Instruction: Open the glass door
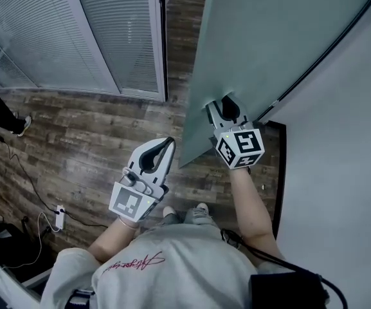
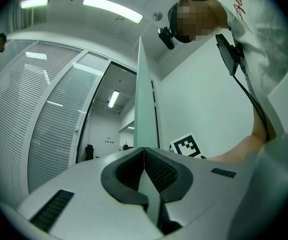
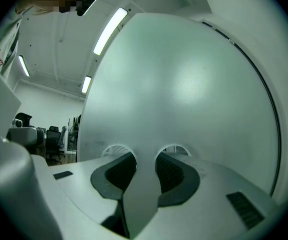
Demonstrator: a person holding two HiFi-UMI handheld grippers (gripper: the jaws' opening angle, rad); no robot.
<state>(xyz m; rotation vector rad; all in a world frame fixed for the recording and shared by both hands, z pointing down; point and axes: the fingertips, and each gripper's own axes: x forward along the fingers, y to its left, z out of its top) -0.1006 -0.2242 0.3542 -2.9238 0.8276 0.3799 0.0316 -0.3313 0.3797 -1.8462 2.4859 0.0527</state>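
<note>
Right hand-held gripper [image 1: 226,103] is set nose-on against the face of the frosted glass door [image 1: 269,37], near its free edge. My read: that's the leverage spot, far from the side that meets the white wall [image 1: 339,185], and it's a flat push, not a grab, since no handle shows. Its jaws stand partly apart with nothing between them. Both tips look to be touching the glass or just short of it, can't say which. Left hand-held gripper [image 1: 166,144] is closed, tips meeting, empty, held just beside the door's edge without touching it, looks spare. Door is partly swung open, its edge standing over the wooden floor [image 1: 95,127], doorway gap to its left.
</note>
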